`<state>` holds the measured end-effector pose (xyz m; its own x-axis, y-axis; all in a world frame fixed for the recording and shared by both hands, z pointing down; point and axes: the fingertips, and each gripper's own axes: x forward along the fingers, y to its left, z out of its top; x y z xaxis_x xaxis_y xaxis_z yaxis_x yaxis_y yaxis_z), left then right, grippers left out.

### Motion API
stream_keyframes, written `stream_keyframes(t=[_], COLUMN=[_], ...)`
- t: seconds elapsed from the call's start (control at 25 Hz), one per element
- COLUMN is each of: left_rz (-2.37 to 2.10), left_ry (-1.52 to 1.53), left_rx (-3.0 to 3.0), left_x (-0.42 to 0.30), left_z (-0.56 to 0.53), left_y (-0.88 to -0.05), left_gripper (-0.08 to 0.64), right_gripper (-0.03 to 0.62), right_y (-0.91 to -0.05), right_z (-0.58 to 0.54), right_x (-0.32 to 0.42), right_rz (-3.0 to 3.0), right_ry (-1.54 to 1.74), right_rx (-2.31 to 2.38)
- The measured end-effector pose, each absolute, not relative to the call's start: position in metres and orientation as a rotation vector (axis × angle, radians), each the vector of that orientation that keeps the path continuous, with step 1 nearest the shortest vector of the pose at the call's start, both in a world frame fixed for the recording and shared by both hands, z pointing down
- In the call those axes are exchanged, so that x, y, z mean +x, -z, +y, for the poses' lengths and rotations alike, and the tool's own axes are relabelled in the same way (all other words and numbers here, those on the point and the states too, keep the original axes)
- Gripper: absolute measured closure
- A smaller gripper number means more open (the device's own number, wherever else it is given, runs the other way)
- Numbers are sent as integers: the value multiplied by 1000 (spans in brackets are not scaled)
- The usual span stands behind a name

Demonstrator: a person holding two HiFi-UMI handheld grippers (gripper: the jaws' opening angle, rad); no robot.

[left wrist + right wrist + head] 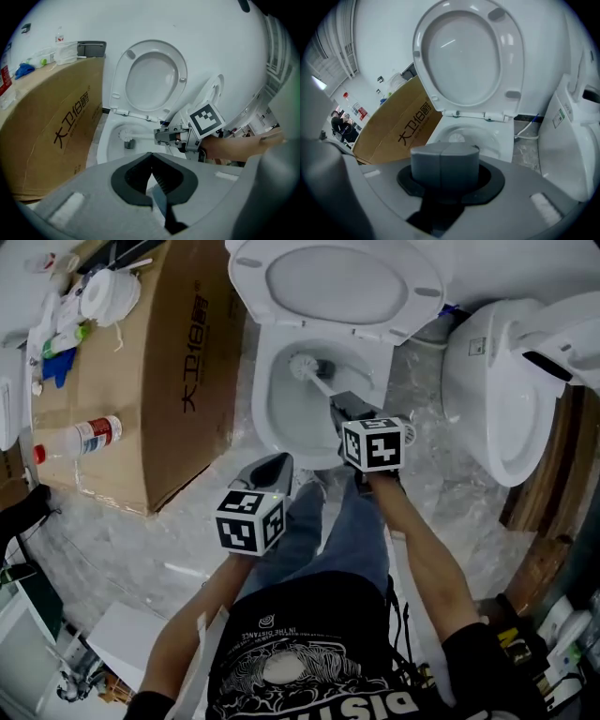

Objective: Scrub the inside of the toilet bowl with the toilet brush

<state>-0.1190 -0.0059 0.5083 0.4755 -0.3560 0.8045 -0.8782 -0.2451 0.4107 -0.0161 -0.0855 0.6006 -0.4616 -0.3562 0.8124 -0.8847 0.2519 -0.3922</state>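
The white toilet bowl (281, 418) stands open with its seat and lid (337, 282) raised. The toilet brush (302, 365) has its white head down inside the bowl, near the back wall. Its handle slants up to my right gripper (345, 409), which is shut on it over the bowl's front right rim. In the right gripper view the grey handle end (445, 161) fills the jaws and the brush head (456, 137) shows beyond it. My left gripper (272, 468) hangs shut and empty in front of the bowl. From the left gripper view (151, 157) I see the brush head (125, 136) and the right gripper (171, 136).
A big cardboard box (159, 381) stands tight against the toilet's left side, with a bottle (80, 439) and a white roll (110, 294) on top. A second white toilet (506, 390) stands at the right. The person's jeans-clad legs (328, 531) are right before the bowl.
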Motion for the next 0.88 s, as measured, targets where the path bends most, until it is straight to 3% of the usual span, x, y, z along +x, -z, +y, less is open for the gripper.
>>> stream_keyframes(t=[0.56, 0.88], left_rz=[-950, -930], left_ry=[-730, -710], left_rx=[1895, 1910], left_x=[-91, -86], left_z=[-3, -2], left_y=[-510, -513], left_gripper=[569, 569], right_gripper=[442, 442], right_y=[-604, -594], right_z=[-48, 6], right_x=[66, 73], right_rz=[-1793, -1754], right_ry=[-1195, -1211], right_rx=[1323, 1288])
